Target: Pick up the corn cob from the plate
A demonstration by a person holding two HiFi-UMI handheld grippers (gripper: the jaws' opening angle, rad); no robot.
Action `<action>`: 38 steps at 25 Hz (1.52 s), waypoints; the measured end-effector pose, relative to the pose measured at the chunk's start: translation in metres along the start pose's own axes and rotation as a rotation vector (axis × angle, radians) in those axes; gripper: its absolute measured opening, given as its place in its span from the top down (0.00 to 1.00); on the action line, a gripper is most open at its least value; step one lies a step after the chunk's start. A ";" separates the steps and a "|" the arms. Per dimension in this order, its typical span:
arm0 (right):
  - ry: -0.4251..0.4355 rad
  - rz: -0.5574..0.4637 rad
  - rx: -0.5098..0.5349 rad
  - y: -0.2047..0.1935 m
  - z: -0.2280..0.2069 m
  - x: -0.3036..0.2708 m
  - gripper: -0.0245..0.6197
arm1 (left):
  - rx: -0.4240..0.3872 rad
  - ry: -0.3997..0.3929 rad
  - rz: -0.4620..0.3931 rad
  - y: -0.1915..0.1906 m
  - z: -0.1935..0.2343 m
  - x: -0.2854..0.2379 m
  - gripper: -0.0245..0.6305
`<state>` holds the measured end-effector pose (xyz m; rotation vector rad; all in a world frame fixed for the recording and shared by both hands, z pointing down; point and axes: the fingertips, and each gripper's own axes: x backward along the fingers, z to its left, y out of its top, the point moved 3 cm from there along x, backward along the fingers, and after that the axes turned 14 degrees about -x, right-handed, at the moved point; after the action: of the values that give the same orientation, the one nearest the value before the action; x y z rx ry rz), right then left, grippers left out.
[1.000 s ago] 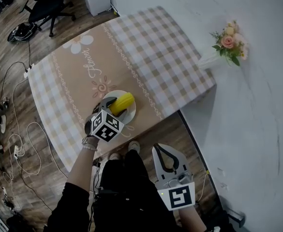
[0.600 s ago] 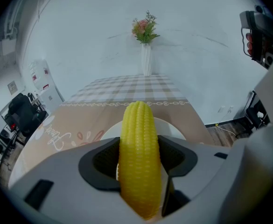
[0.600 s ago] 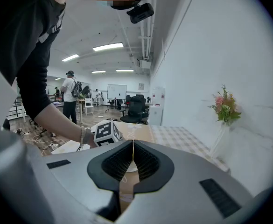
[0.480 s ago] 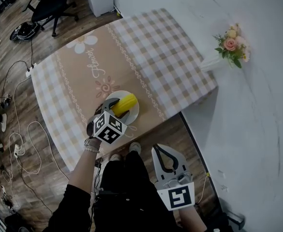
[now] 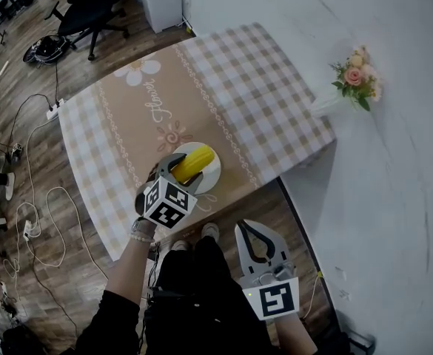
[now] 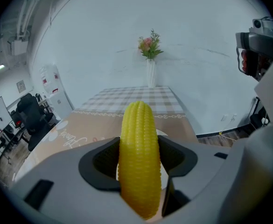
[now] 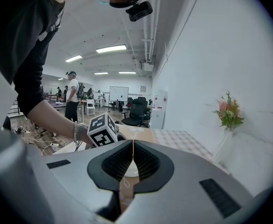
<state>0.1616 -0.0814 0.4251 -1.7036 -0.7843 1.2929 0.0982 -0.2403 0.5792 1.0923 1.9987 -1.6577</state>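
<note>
1. The left gripper (image 5: 175, 167) has its jaws clamped on the corn cob (image 5: 195, 162). The dark pads press its two sides, and the yellow tip points away from the person.
2. The corn cob sits over the white plate (image 5: 213, 181); whether it touches the plate I cannot tell.
3. The plate rests on the tan band of the checked tablecloth (image 5: 231, 87), close to the table's near edge.
4. The right gripper (image 5: 254, 244) hangs off the table, nearer the person than the plate and to its right — jaws pressed together, nothing between them.
5. A vase of flowers (image 5: 347, 80) stands well beyond the plate, by the white wall.
</note>
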 end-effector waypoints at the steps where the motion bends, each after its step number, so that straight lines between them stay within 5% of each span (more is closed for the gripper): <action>1: 0.000 -0.003 0.002 0.001 0.001 0.000 0.90 | -0.002 0.004 -0.002 0.001 0.000 0.004 0.58; 29: 0.069 -0.157 0.139 0.063 0.035 0.008 0.90 | 0.009 0.118 -0.120 0.057 -0.001 0.134 0.58; 38: 0.105 -0.215 0.197 0.085 0.047 0.008 0.90 | 0.028 0.209 -0.140 0.060 0.002 0.186 0.58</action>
<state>0.1183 -0.1023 0.3402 -1.4744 -0.7315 1.0876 0.0198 -0.1753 0.4128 1.2051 2.2344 -1.7061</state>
